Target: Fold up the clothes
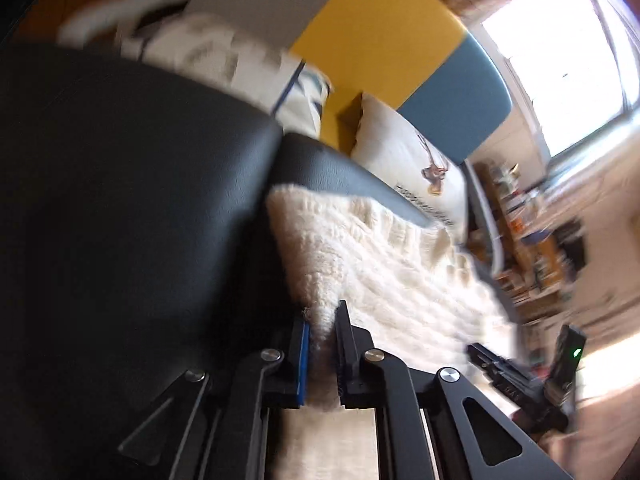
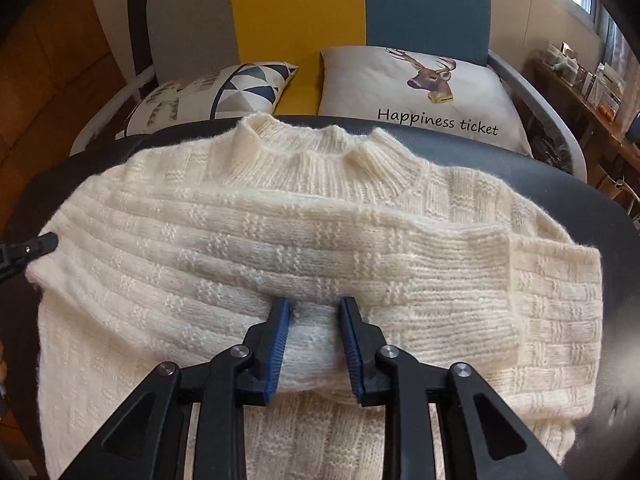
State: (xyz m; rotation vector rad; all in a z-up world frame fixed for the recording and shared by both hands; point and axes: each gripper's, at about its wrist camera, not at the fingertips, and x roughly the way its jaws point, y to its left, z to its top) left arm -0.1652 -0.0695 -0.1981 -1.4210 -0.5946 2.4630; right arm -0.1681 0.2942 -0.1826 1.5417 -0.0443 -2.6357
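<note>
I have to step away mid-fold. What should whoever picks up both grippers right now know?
Left gripper: shut on the sweater's edge at its left side.
Right gripper: jaws astride the folded sleeve, fabric between them; a firm grip cannot be confirmed.
The cream sweater lies flat on the dark seat, collar toward the cushions.
Done: one sleeve is folded across the chest.
Left: the remaining folds.

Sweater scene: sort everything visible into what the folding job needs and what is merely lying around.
Job:
cream knit sweater
left gripper, pinching the sweater's edge
right gripper, astride a fold of knit
dark padded surface under the sweater

Lying about:
deer cushion
geometric cushion
cluttered shelf
</note>
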